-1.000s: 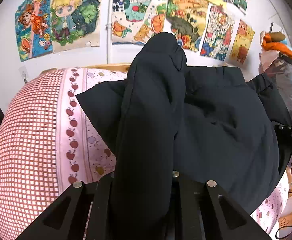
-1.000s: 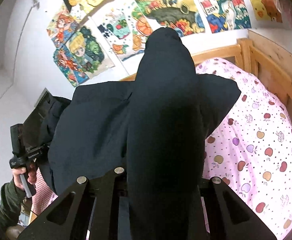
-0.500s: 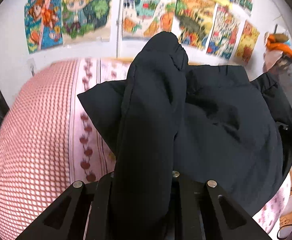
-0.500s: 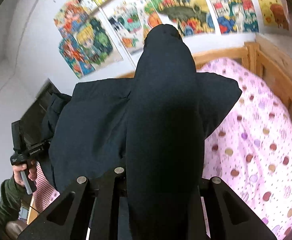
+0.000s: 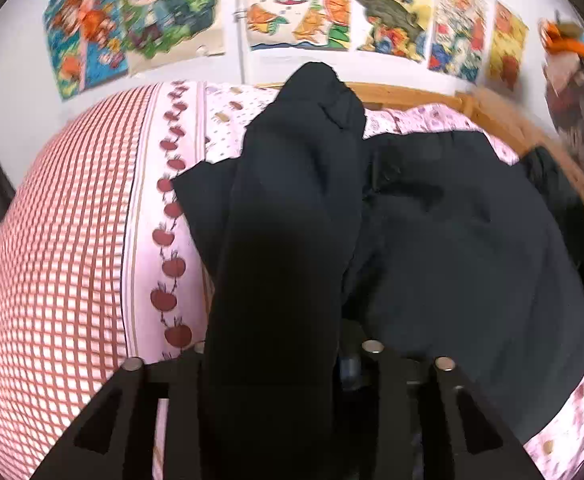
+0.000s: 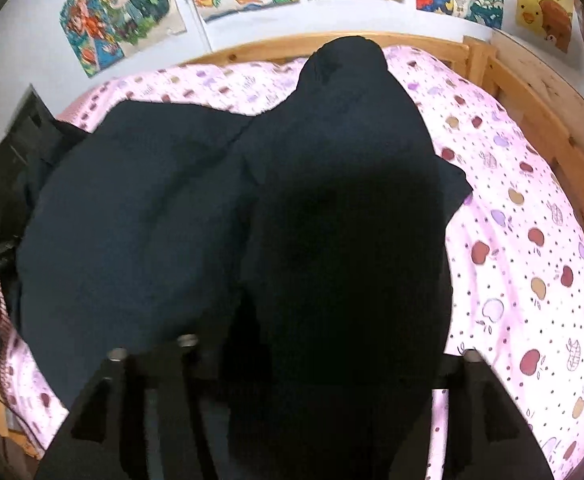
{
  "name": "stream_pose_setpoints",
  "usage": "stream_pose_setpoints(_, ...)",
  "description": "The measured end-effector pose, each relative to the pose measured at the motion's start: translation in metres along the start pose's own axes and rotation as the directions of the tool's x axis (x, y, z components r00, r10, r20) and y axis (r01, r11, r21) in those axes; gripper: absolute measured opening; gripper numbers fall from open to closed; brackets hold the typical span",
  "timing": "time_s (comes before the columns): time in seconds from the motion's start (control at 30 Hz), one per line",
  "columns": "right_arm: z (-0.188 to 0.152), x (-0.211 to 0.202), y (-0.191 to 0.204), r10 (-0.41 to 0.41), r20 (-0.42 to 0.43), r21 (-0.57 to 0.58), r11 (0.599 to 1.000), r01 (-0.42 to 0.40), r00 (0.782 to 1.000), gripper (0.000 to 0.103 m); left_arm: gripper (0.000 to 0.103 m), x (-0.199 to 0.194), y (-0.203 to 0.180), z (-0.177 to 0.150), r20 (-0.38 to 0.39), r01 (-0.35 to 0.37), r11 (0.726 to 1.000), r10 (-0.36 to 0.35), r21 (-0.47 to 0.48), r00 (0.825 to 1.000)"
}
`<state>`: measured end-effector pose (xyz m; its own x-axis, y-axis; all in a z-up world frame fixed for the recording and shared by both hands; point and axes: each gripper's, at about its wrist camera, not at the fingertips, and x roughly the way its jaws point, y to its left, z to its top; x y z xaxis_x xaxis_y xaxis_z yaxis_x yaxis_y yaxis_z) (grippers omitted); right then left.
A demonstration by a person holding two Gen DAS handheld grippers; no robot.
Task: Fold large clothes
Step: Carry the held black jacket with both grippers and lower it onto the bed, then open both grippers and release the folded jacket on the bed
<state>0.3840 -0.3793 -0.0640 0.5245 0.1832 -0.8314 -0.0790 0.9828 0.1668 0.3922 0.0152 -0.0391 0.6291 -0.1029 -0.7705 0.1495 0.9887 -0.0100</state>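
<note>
A large black garment (image 5: 459, 248) hangs between my two grippers above the bed. My left gripper (image 5: 280, 360) is shut on one part of it; the cloth drapes over the fingers and hides the tips. The same black garment (image 6: 132, 220) fills the right wrist view, where my right gripper (image 6: 331, 360) is shut on another part, its fingers also buried in cloth. The garment's lower body rests on the pink bedspread (image 6: 531, 240). The left gripper's handle and the hand holding it show at the left edge of the right wrist view.
The bed has a pink apple-print sheet (image 5: 220, 120) and a red-checked cover (image 5: 60, 240) on its left side. A wooden bed frame (image 6: 531, 92) runs along the back and right. Colourful posters (image 5: 164, 12) cover the wall behind. Clothes (image 5: 571, 68) hang at the far right.
Both grippers have tilted downward towards the bed with the garment still held. More of the bedspread shows now, and the garment lies lower and flatter on the bed.
</note>
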Motion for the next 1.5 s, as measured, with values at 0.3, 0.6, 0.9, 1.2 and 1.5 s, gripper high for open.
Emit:
stream_pose_setpoints(0.3,-0.005,-0.005,0.001,-0.109,0.019,-0.001,0.994,0.109,0.994,0.087,0.082,-0.007,0.02,-0.01,0.017,0.048,0.99,-0.046,-0.134,0.999)
stream_pose_setpoints(0.6,-0.019,-0.027,0.005,-0.145,0.049,0.014,0.989,0.144,0.988,0.095,0.091,-0.027,0.023,-0.023,0.03,0.046,0.982,-0.042,-0.185,0.999)
stream_pose_setpoints(0.9,-0.037,-0.054,0.005,-0.11,0.072,0.058,0.993,0.105,0.991,0.096,0.103,-0.068,0.015,-0.023,0.134,-0.004,0.976,0.034,-0.216,0.99)
stream_pose_setpoints(1.2,-0.037,-0.114,0.015,-0.072,0.139,0.05,0.997,0.065,0.988,0.096,0.103,-0.143,-0.027,-0.02,0.298,-0.076,0.997,0.081,-0.031,0.951)
stream_pose_setpoints(1.5,-0.054,-0.177,0.04,-0.059,0.274,0.039,0.998,0.051,0.96,0.096,0.103,-0.214,-0.049,-0.032,0.422,-0.086,0.996,0.081,-0.006,0.903)
